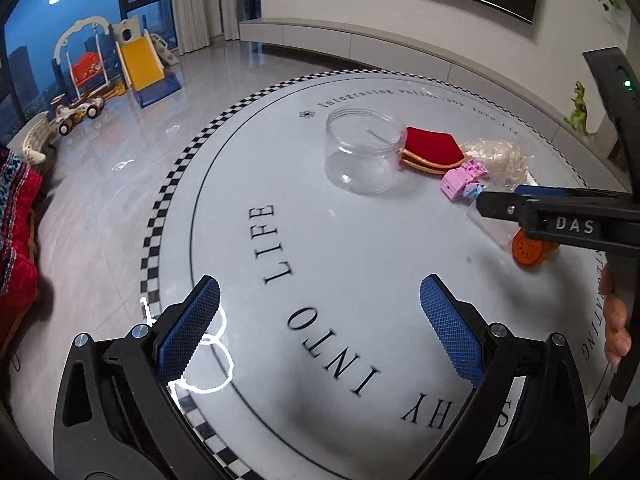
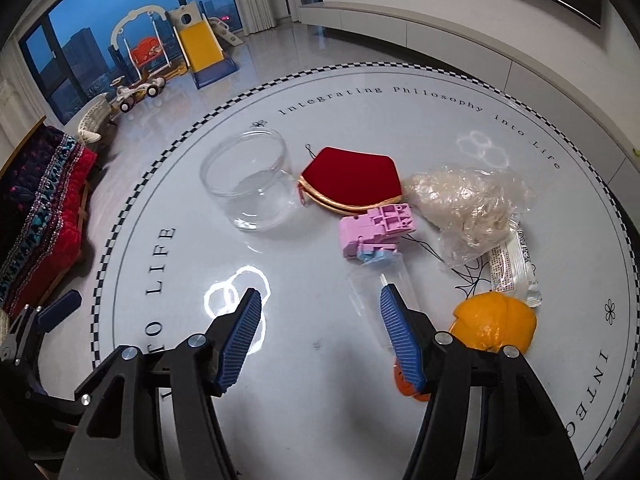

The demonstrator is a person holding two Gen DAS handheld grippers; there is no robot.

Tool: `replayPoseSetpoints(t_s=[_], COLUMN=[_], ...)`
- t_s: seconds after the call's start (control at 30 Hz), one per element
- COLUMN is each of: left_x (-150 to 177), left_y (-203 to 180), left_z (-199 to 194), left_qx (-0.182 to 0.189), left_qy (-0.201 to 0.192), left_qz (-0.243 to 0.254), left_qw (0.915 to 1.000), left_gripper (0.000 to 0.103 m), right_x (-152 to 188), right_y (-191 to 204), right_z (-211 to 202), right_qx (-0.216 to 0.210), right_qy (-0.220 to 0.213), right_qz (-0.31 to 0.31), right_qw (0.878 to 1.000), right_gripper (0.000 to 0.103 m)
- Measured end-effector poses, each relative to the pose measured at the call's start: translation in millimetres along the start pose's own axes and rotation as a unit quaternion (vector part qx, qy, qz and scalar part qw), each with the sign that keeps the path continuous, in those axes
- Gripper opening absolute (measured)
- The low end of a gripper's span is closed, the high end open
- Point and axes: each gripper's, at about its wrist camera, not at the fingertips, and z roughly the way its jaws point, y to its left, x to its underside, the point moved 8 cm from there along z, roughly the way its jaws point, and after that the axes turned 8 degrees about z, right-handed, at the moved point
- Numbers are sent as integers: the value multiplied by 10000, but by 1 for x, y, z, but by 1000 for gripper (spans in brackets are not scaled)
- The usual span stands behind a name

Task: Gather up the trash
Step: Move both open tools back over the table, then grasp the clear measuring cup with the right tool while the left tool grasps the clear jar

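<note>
1. Right wrist view: the right gripper (image 2: 320,336) is seen wide apart, nothing held, low over the round worktop (image 2: 168,208).
2. A clear plastic tube (image 2: 380,300) is seen lying flat at the tip of its right finger; whether the two touch cannot be told. The tube's orange cap (image 2: 404,380) is partly hidden behind that finger.
3. Orange peel (image 2: 494,322) is located just right of the right gripper, a white wrapper (image 2: 514,268) beyond it.
4. A crumpled plastic bag (image 2: 464,200), pink toy block (image 2: 376,232), red pouch (image 2: 352,180) and empty clear jar (image 2: 248,180) are spread ahead, the jar furthest left.
5. Left wrist view: the left gripper (image 1: 320,324) is seen wide apart and empty, over bare worktop, well apart from the trash. The jar (image 1: 364,152) is seen ahead and slightly right.
</note>
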Motion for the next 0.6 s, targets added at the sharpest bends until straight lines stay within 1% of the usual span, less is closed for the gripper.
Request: replayPoseSetpoints(t_s=[0.13, 0.2, 0.23, 0.37, 0.47, 0.53, 0.57, 0.6], left_x=[-22, -31, -35, -49, -58, -64, -68, -71], left_y=[-13, -16, -17, -20, -22, -23, -24, -25], left_z=[10, 15, 17, 22, 27, 32, 34, 36], left_qx=[217, 292, 309, 356, 327, 323, 322, 326], left_qy=[-93, -97, -93, -111, -120, -107, -111, -125], left_qz=[182, 228, 239, 282, 366, 416, 443, 480], left_qw=[9996, 9993, 9992, 9989, 9987, 9986, 9984, 9982], left_gripper=[97, 97, 97, 97, 97, 97, 97, 97], right_x=[-5, -4, -4, -5, -6, -3, -4, -5], right_y=[-11, -14, -15, -22, -25, -27, -30, -31], right_z=[19, 28, 29, 40, 51, 59, 58, 57], right_qx=[250, 310, 354, 316, 356, 345, 381, 368], right_qy=[189, 316, 307, 407, 511, 650, 600, 603], right_qz=[-175, -297, -333, -282, -320, -357, -372, -379], right_qw=[9994, 9986, 9983, 9983, 9975, 9967, 9968, 9968], right_gripper=[63, 63, 63, 63, 58, 45, 40, 40])
